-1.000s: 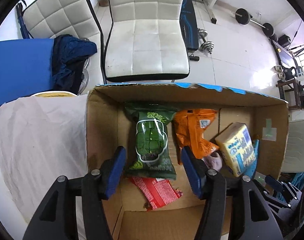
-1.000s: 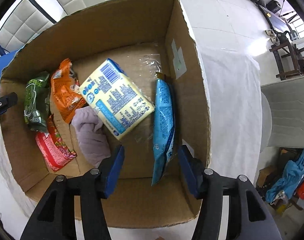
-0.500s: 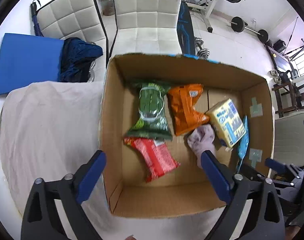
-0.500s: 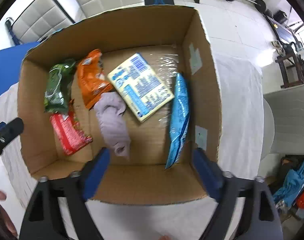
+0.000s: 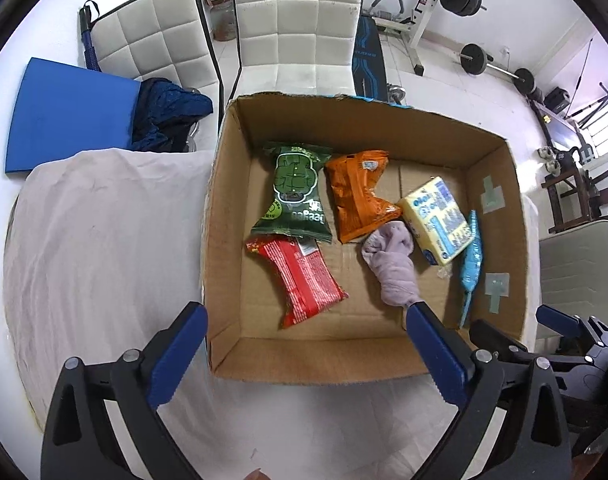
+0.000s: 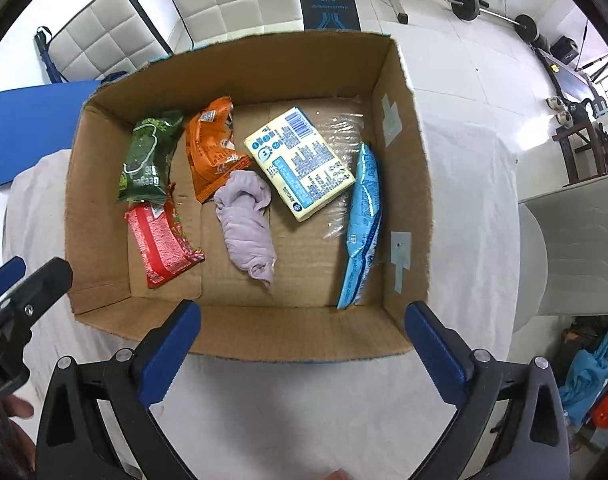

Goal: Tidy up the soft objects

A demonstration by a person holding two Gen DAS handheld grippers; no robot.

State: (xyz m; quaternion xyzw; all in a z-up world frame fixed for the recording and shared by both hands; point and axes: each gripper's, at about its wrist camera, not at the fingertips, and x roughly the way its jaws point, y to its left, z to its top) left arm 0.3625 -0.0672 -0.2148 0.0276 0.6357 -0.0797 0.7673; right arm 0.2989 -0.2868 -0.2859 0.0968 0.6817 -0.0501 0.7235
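Observation:
An open cardboard box [image 5: 223, 264] [image 6: 404, 184] stands on a white-clothed table. Inside lie a green snack bag [image 5: 295, 196] [image 6: 145, 156], an orange bag [image 5: 356, 196] [image 6: 211, 148], a red packet [image 5: 304, 276] [image 6: 161, 240], a rolled lilac cloth [image 5: 394, 264] [image 6: 247, 220], a yellow-blue pack [image 5: 438, 220] [image 6: 299, 160] and a light blue pouch [image 5: 472, 264] [image 6: 362, 220] against the right wall. My left gripper [image 5: 306, 316] is wide open and empty above the box's near edge. My right gripper [image 6: 301, 314] is wide open and empty there too.
White padded chairs [image 5: 295, 24] stand behind the table. A blue mat [image 5: 71, 120] and dark blue cloth [image 5: 163, 112] lie at the left. Gym weights [image 5: 476, 56] are on the floor behind. A grey chair [image 6: 576, 240] stands at the right.
Both grippers have opened wide and pulled back up out of the box. The whole box now shows in both views.

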